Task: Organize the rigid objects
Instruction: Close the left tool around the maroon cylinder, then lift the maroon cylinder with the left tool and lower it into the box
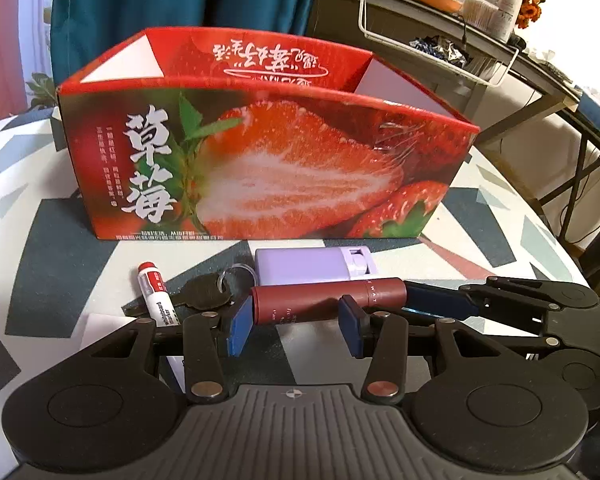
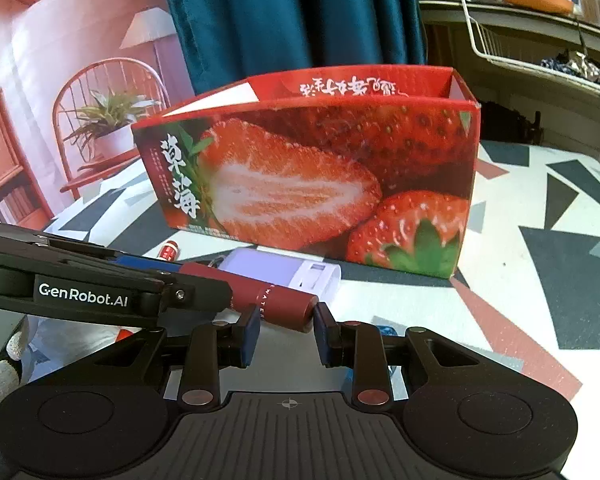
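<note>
Left wrist: both tools (image 1: 296, 326) (image 2: 286, 330) spread w/ maroon tube (image 1: 326, 298) between, strawberry box (image 1: 260, 168) just behind.

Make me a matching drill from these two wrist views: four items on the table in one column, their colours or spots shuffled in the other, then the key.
Column one:
1. strawberry box
2. dark red tube
3. lilac case
4. whiteboard marker

Column two:
A. white body with a red cap, left of the keys
B. lies between the box and the tube
C. stands open-topped behind the small items
D. nearest both grippers, lying on its side

Pairs: 1-C, 2-D, 3-B, 4-A
</note>
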Demonstrator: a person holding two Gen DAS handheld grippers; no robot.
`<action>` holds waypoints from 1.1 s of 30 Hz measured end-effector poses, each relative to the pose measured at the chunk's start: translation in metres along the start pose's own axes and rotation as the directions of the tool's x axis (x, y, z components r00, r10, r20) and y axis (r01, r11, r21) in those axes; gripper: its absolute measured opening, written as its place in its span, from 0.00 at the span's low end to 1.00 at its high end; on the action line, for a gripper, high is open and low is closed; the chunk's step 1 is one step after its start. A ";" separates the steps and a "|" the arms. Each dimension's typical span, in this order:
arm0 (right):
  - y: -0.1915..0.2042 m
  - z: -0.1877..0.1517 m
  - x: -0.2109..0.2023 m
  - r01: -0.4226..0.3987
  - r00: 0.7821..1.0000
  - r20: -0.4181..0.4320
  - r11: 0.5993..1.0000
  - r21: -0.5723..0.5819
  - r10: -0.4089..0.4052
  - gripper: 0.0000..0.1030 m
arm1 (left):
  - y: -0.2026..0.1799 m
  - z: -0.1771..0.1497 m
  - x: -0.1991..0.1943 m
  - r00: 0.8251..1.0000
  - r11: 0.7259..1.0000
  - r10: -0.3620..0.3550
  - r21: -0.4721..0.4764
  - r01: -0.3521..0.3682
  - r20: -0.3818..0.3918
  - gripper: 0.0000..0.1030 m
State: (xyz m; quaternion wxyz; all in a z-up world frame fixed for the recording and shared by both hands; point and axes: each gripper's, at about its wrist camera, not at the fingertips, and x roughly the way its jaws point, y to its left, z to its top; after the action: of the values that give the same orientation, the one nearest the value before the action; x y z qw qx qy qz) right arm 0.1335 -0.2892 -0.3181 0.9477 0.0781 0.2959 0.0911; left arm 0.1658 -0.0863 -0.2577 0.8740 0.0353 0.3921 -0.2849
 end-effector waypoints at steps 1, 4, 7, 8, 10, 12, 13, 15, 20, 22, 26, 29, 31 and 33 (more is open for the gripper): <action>0.001 0.001 -0.001 0.000 1.000 0.002 1.000 -0.004 0.000 0.26 | 0.000 0.000 -0.002 1.000 1.000 0.000 -0.001 0.000 0.003 0.48; 0.004 0.002 -0.004 0.001 1.000 0.008 1.000 -0.013 -0.001 0.26 | 0.000 -0.001 -0.007 1.000 1.000 0.000 -0.004 0.000 0.011 0.48; 0.006 0.002 -0.007 0.003 1.000 0.012 1.000 -0.019 -0.002 0.26 | -0.002 -0.003 -0.013 1.000 1.000 -0.002 -0.004 0.003 0.022 0.48; 0.006 0.002 -0.007 0.003 1.000 0.014 1.000 -0.022 -0.003 0.26 | -0.002 -0.003 -0.016 1.000 1.000 -0.003 -0.003 0.003 0.026 0.48; 0.009 0.003 -0.010 0.004 1.000 0.020 1.000 -0.028 -0.004 0.26 | -0.002 -0.004 -0.020 0.999 1.000 -0.003 -0.003 0.003 0.036 0.48; 0.011 0.004 -0.013 0.006 1.000 0.027 0.999 -0.035 -0.005 0.26 | -0.002 -0.004 -0.024 0.999 1.000 -0.005 -0.004 0.005 0.045 0.48; 0.012 0.005 -0.014 0.006 1.000 0.030 0.999 -0.038 -0.005 0.26 | -0.002 -0.004 -0.026 0.999 1.000 -0.005 -0.003 0.005 0.049 0.48; 0.015 0.006 -0.018 0.007 0.999 0.038 0.999 -0.046 -0.005 0.26 | -0.002 -0.003 -0.032 0.998 1.000 -0.006 -0.002 0.007 0.060 0.48; 0.021 0.010 -0.029 0.012 0.998 0.063 0.998 -0.065 -0.008 0.26 | -0.006 -0.003 -0.046 0.996 1.000 -0.008 0.003 0.008 0.092 0.48; 0.023 0.012 -0.035 0.014 0.997 0.076 0.997 -0.072 -0.008 0.26 | -0.007 -0.002 -0.052 0.994 1.000 -0.009 0.007 0.009 0.105 0.48; 0.029 0.019 -0.045 0.020 0.994 0.105 0.996 -0.088 -0.011 0.26 | -0.012 0.005 -0.065 0.990 1.000 -0.005 0.020 0.002 0.139 0.49; 0.033 0.029 -0.051 0.025 0.992 0.128 0.994 -0.103 -0.012 0.26 | -0.014 0.015 -0.074 0.985 1.000 -0.002 0.028 -0.003 0.171 0.49; 0.033 0.040 -0.054 0.025 0.989 0.146 0.994 -0.103 -0.010 0.26 | -0.013 0.025 -0.077 0.982 1.000 -0.008 0.027 0.003 0.187 0.49; 0.031 0.052 -0.055 0.025 0.987 0.161 0.994 -0.106 -0.008 0.27 | -0.011 0.035 -0.078 0.980 1.000 -0.014 0.019 0.011 0.198 0.50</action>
State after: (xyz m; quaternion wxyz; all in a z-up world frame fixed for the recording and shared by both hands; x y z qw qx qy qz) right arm 0.1150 -0.2755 -0.2395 0.9720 0.0316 0.2138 0.0922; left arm 0.1417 -0.0690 -0.1767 0.9065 0.0123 0.3007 -0.2961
